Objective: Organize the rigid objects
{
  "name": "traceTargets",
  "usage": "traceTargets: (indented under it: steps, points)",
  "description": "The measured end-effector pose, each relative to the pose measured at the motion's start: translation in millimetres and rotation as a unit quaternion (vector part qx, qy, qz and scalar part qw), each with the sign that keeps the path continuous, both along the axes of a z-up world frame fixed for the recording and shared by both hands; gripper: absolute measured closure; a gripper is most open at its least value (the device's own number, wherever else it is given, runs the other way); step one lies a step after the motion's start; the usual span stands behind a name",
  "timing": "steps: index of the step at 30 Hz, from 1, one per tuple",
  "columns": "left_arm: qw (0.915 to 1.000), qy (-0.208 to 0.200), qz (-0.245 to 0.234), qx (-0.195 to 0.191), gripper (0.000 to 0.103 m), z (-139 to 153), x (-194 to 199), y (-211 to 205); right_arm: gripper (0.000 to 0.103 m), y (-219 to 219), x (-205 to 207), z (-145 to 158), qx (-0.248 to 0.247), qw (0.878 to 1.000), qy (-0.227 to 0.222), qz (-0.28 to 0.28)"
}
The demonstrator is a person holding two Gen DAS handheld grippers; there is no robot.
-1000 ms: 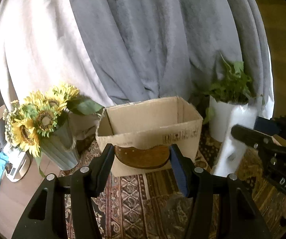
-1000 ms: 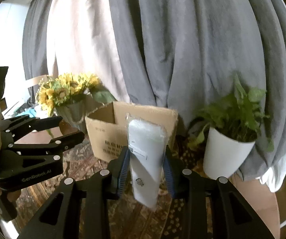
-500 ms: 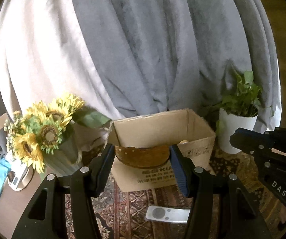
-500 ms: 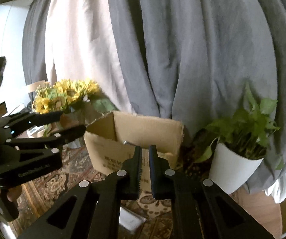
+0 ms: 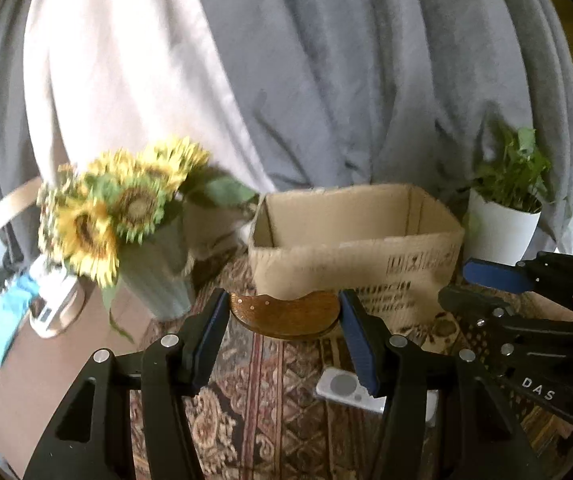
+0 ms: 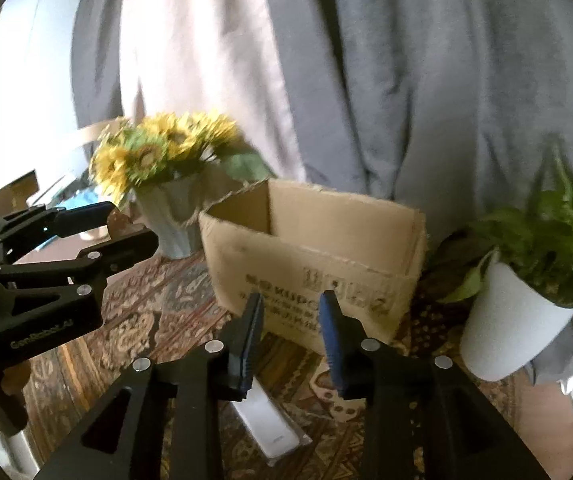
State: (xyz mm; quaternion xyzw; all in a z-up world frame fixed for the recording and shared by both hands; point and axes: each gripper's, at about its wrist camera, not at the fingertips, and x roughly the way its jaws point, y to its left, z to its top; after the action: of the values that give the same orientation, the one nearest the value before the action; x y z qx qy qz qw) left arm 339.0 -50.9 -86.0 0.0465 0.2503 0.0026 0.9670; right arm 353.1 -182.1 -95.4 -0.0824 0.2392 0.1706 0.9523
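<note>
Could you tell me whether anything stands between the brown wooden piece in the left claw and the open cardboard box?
Nothing visible: the brown wooden piece hangs before the cardboard box, whose top is open.

Yellow sunflowers (image 5: 126,200), brown box (image 5: 350,248), patterned rug (image 5: 270,392).

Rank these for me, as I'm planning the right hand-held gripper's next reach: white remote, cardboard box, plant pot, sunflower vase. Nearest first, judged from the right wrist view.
1. White remote: on the rug, just below the right hand-held gripper, whose jaws are opening, empty.
2. Cardboard box: straight ahead.
3. Plant pot, right, and sunflower vase, left behind the box: too close to call.
</note>
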Motion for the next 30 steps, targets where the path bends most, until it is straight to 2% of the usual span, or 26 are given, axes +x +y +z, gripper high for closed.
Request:
traceTargets:
  steps: [6, 14, 30]
  points:
    - [0.9992, 0.031, 0.024, -0.004, 0.047, -23, -4, 5, 0.067, 11, 9, -22, -0.027, 0.998, 0.039, 0.051]
    - [0.9972, 0.063, 0.041, -0.004, 0.047, -49, -4, 10, 0.066, 24, 23, -57, -0.056, 0.988, 0.098, 0.108]
    - [0.9901, 0.130, 0.051, -0.011, 0.047, -92, 11, 11, 0.066, 41, 51, -113, -0.095, 0.966, 0.175, 0.167]
